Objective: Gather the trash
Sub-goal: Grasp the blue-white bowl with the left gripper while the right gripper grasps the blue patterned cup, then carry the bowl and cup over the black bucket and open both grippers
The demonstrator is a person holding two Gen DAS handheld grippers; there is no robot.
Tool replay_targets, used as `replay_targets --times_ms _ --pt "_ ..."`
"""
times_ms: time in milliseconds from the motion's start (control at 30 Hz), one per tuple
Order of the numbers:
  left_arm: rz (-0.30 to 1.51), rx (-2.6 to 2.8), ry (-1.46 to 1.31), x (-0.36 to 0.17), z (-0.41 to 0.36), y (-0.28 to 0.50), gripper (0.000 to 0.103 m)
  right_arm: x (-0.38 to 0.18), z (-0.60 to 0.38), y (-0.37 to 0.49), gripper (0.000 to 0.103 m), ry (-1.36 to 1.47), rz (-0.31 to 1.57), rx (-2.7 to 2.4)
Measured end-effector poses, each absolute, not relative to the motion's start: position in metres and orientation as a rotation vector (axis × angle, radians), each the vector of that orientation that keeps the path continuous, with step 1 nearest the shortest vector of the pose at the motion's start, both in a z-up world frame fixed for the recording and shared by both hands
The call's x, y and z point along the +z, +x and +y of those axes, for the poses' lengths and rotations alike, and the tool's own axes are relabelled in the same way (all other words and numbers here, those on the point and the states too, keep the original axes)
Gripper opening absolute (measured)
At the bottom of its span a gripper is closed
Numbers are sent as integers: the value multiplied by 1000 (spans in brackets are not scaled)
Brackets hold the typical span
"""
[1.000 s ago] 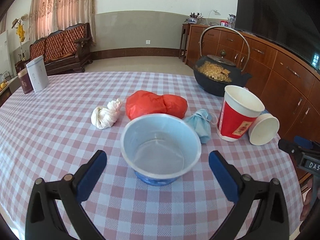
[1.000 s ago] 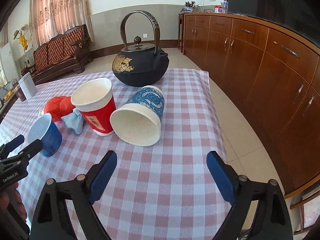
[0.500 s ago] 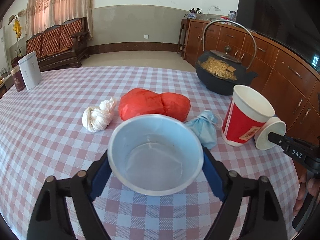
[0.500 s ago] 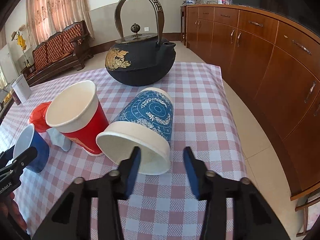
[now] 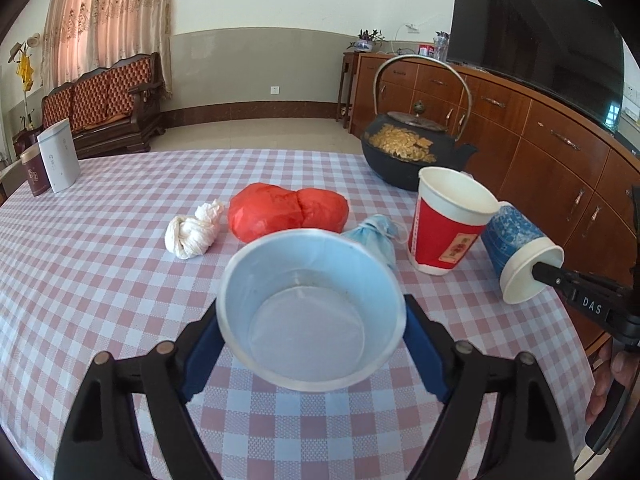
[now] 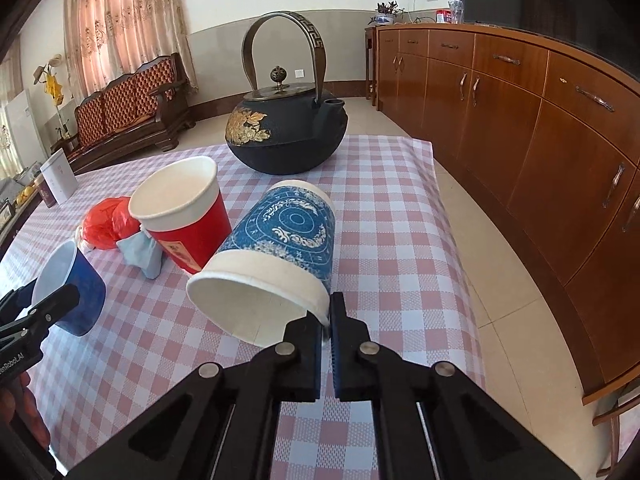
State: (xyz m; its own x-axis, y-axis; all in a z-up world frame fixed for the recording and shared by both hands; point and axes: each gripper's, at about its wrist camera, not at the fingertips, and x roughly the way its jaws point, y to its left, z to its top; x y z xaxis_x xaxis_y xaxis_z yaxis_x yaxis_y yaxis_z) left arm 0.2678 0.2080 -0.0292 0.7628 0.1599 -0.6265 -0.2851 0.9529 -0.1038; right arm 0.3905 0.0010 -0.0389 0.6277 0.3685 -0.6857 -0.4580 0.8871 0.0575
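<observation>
Cups were in hand: your left gripper clamped the blue cup, your right gripper pinched the patterned cup's rim beside the kettle; nesting probably came next.

Matt paper cup; glossy wooden cabinet

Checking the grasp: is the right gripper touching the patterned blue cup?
Touching: in the right wrist view, the right gripper pinches the patterned blue cup's rim.
</observation>
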Motion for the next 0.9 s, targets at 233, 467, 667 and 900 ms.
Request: replay_targets --times_ms 233,467,667,900 --pt "628 189 -168 -13 186 244 83 -21 -25 357 4 -102 705 469" --pt "597 128 -137 -1 151 224 83 -6 -65 316 4 -75 670 445" --pt "597 53 -139 2 116 205 83 -1 -109 278 4 -39 653 403" --pt "603 -23 -124 3 73 189 83 -5 -164 238 4 -1 655 336"
